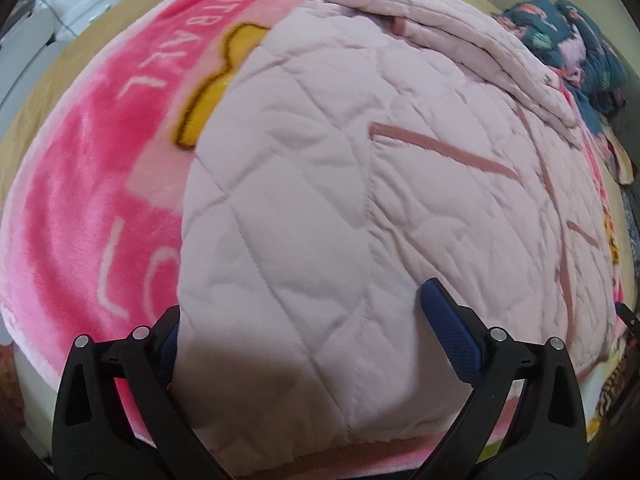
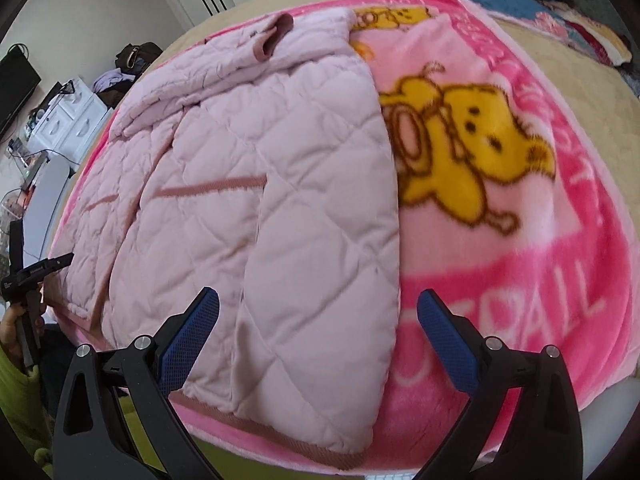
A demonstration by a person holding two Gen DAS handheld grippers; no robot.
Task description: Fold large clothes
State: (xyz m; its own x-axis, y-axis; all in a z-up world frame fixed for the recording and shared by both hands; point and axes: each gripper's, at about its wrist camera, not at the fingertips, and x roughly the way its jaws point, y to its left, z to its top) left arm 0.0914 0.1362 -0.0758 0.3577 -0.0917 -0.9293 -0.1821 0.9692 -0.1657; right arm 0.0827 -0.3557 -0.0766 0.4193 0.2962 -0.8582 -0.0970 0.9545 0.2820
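A pale pink quilted jacket lies spread flat on a bright pink fleece blanket that covers the bed, its hem toward the near edge and its collar end bunched in folds at the far side. In the left wrist view the left hand-held gripper is wide open over the jacket's lower corner: the right-side finger with its blue pad rests on top of the quilting, while the other finger is mostly hidden under or behind the jacket's side edge, so whether it touches cloth cannot be told; nothing is pinched. Darker pink trim strips run across the jacket's front. In the right wrist view the right hand-held gripper is also wide open, straddling the jacket's opposite side edge near the hem, one blue pad over the quilted fabric and the other over the blanket beside it (neither is closed on anything). The blanket there shows a yellow cartoon bear and white lettering. A folded sleeve with a dusty pink cuff lies across the upper part of the jacket. At the far end of the bed sits a heap of dark blue patterned clothes. To the left of the bed, the right wrist view shows a white set of drawers and, low at the edge, the other gripper held in a person's hand.
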